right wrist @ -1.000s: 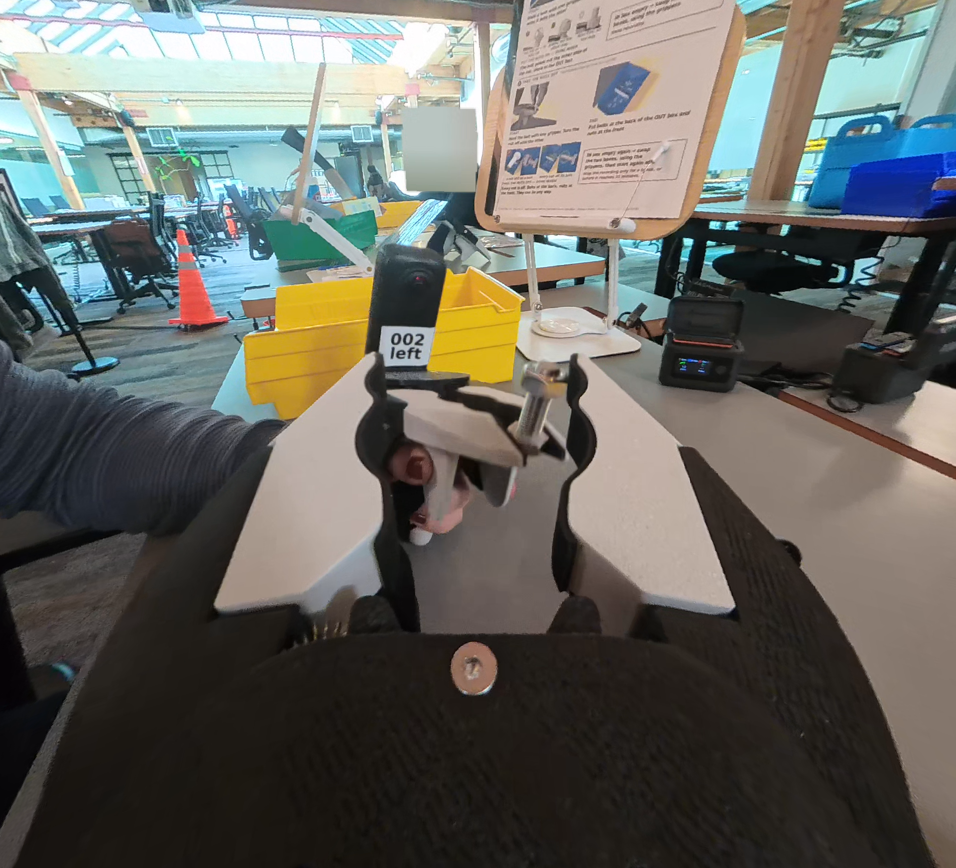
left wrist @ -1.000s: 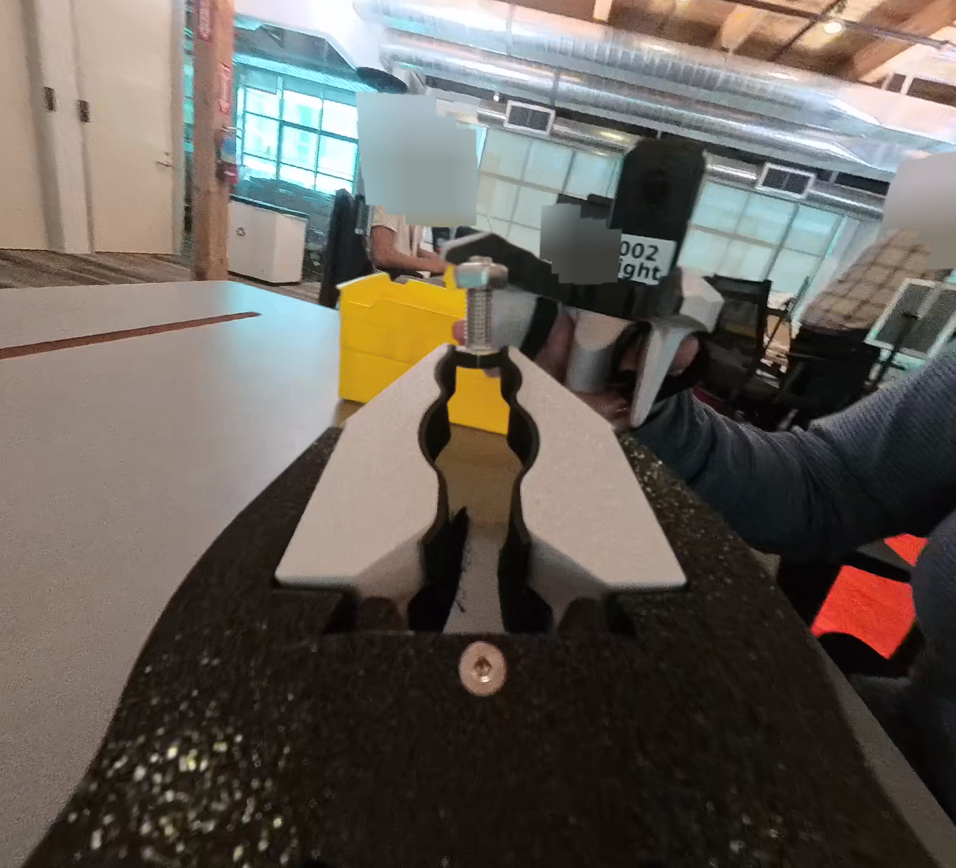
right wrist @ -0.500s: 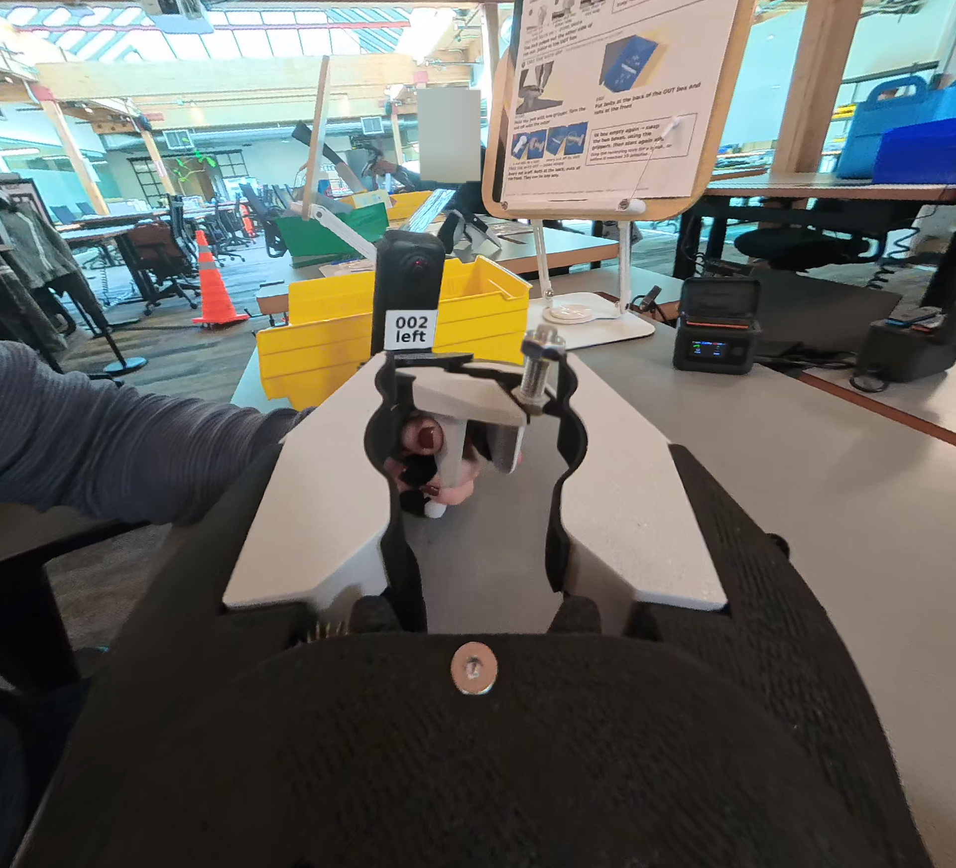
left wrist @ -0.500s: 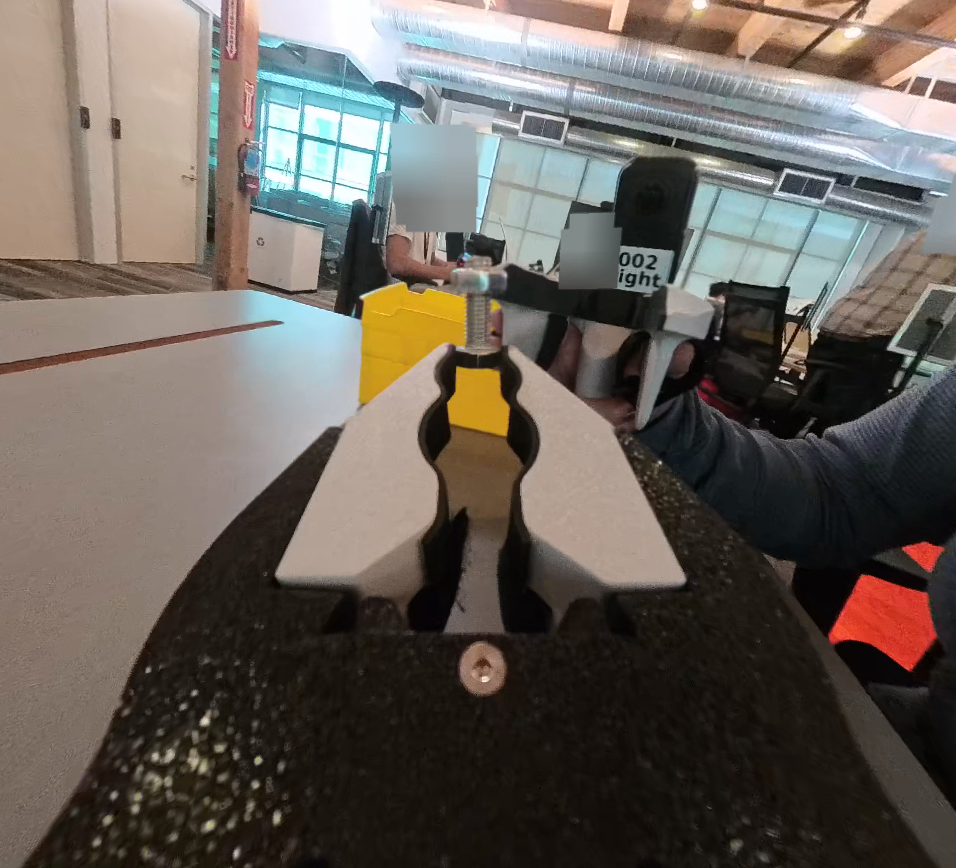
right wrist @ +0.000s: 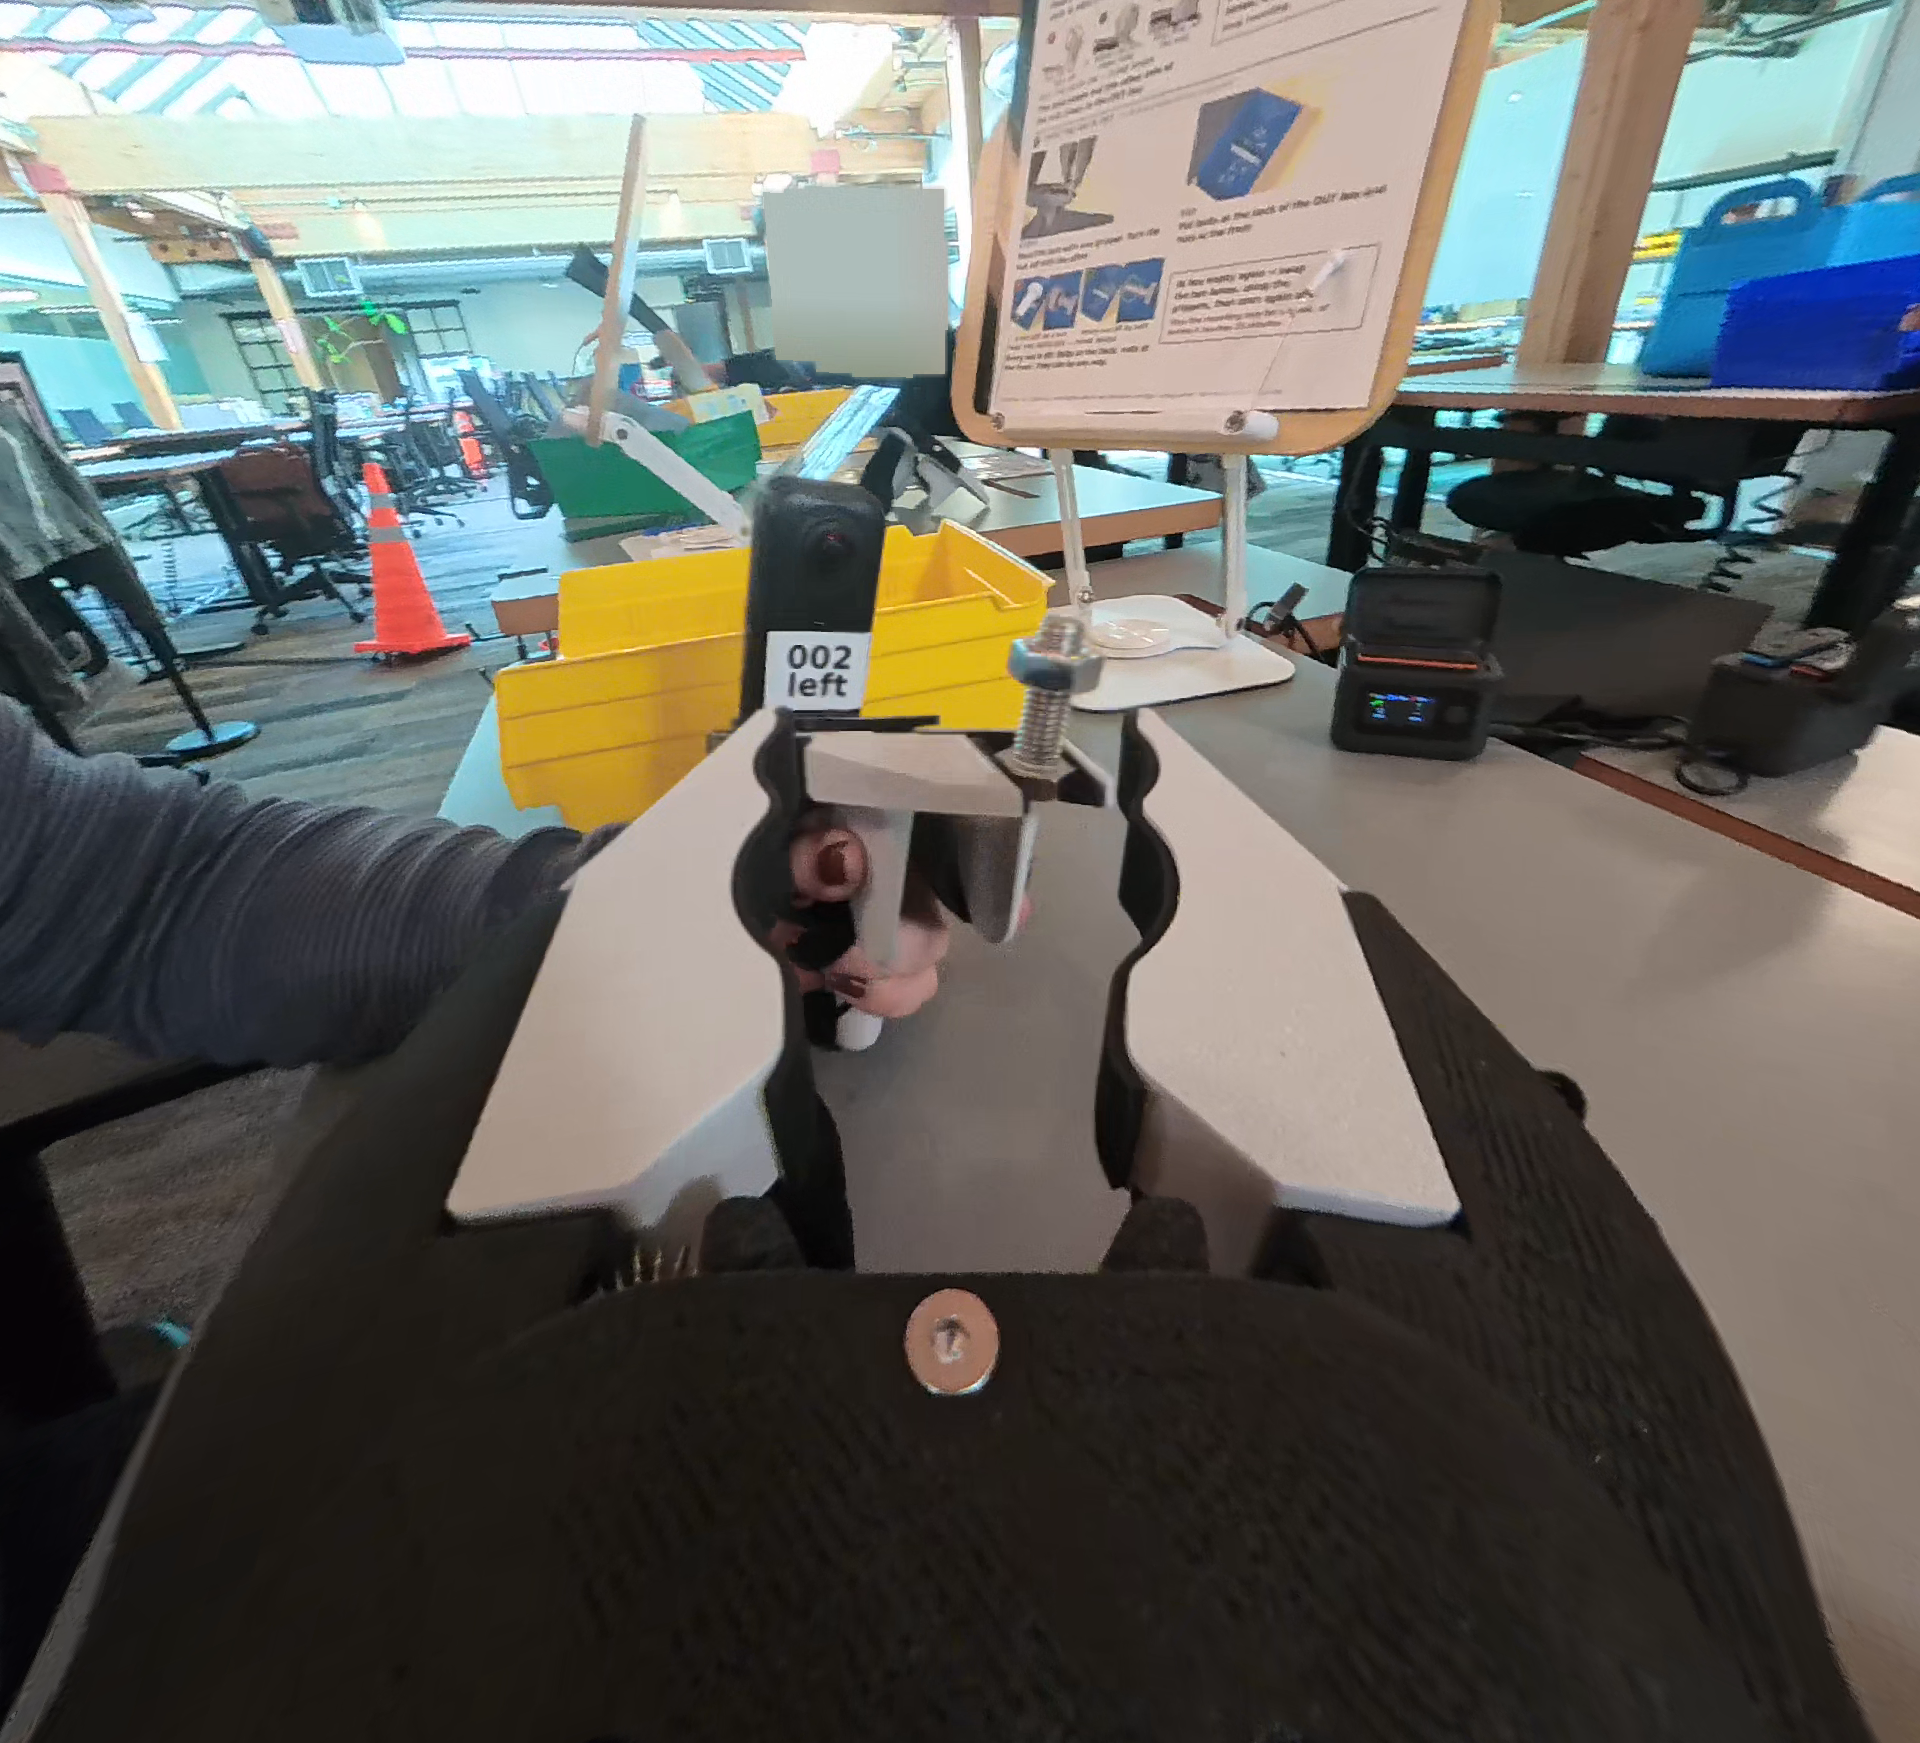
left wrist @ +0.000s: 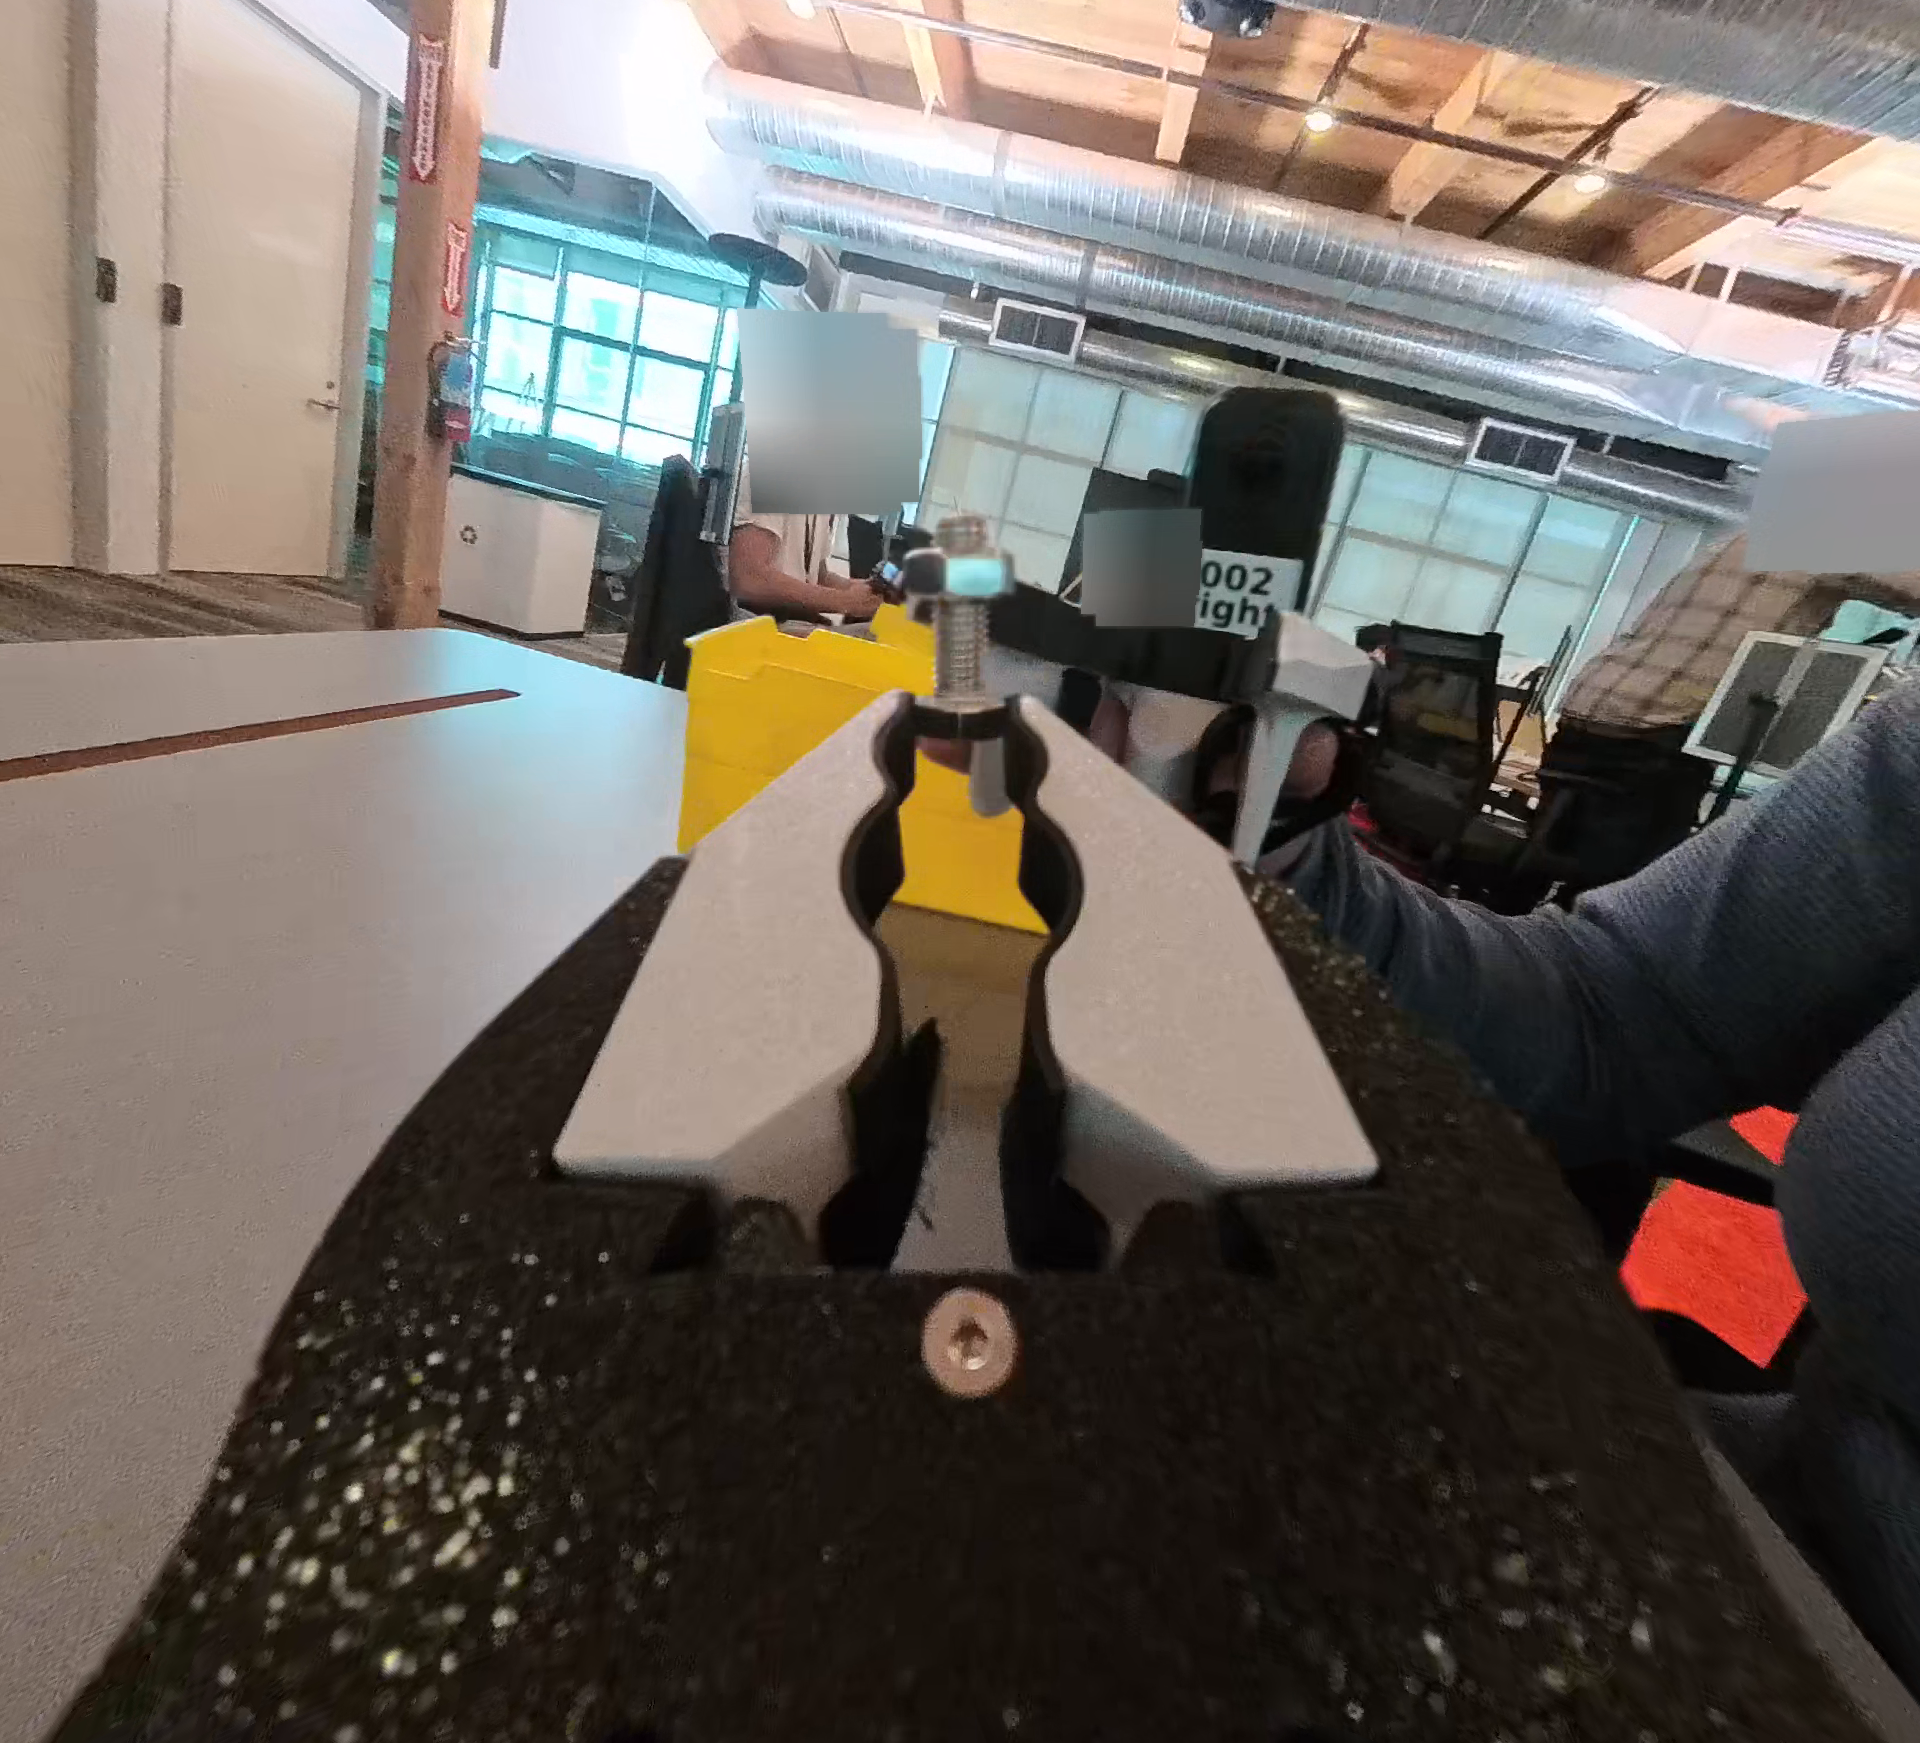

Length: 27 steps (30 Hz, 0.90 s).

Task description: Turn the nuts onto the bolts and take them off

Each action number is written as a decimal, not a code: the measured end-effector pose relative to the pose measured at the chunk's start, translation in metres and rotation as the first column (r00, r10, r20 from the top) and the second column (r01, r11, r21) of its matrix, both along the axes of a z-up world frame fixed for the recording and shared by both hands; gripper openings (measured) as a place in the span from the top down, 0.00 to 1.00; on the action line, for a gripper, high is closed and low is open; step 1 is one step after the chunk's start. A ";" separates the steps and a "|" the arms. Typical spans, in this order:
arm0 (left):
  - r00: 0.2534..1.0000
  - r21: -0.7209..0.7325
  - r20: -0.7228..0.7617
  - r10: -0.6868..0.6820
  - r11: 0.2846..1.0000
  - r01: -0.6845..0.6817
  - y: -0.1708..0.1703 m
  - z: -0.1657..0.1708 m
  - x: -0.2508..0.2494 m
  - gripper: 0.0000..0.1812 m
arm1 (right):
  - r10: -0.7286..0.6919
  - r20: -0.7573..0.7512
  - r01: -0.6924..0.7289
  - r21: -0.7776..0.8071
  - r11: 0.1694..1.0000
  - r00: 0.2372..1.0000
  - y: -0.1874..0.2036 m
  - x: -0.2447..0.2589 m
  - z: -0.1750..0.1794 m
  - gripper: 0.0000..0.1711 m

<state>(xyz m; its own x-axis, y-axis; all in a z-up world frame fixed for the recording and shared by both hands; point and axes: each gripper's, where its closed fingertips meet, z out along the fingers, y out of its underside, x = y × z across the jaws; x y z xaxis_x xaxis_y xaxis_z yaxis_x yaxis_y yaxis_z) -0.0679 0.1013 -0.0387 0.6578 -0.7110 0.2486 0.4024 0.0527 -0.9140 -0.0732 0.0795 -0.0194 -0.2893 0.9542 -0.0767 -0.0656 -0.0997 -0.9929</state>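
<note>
My left gripper point(left wrist: 958, 725) is shut on the head of a steel bolt point(left wrist: 958, 667) and holds it upright above the table. A hex nut point(left wrist: 958, 573) sits on the thread near its top, with the thread end just above it. In the right wrist view the left gripper point(right wrist: 1044, 784) holds the same bolt point(right wrist: 1042, 725) with its nut point(right wrist: 1055, 660). My right gripper point(right wrist: 951, 758) is open and empty. Its fingertips stand either side of the bolt and a little below the nut, without touching it.
A yellow bin point(right wrist: 644, 654) stands on the grey table point(right wrist: 1558, 966) behind the grippers; it also shows in the left wrist view point(left wrist: 790, 717). An instruction board on a white stand point(right wrist: 1226, 135) and a black device with a screen point(right wrist: 1413, 685) are at the right. Grey sleeves point(left wrist: 1662, 914) reach in. Left and right tips are no more than a few centimetres apart.
The bolt leaned in the right wrist view one second ago and now stands upright. The right gripper has stayed open around it, and both views have tipped slightly upward.
</note>
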 end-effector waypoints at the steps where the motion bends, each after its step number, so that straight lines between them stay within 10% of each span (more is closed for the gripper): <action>1: 1.000 -0.001 -0.013 -0.014 1.000 0.014 0.000 -0.001 0.004 0.92 | -0.017 -0.002 0.017 0.006 1.000 1.000 0.001 -0.001 -0.001 0.63; 12: 0.998 -0.022 -0.008 0.062 0.998 -0.062 0.005 -0.003 -0.009 0.92 | 0.035 0.007 -0.035 -0.011 0.999 0.999 -0.004 0.002 0.000 0.67; 21: 0.979 -0.045 -0.104 -0.178 0.984 0.174 -0.009 -0.014 0.038 0.92 | 0.030 0.016 -0.030 -0.006 1.000 0.999 -0.008 -0.002 -0.003 0.64; 27: 0.997 -0.034 -0.031 0.067 0.997 -0.068 0.007 -0.007 -0.009 0.92 | 0.031 0.006 -0.031 -0.015 0.999 1.000 -0.004 0.001 0.001 0.67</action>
<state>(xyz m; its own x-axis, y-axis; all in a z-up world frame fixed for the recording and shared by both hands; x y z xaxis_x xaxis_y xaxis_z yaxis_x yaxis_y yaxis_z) -0.0766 0.1086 -0.0458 0.7114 -0.6559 0.2523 0.3715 0.0462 -0.9273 -0.0720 0.0751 -0.0189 -0.3182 0.9435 -0.0923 -0.0565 -0.1160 -0.9916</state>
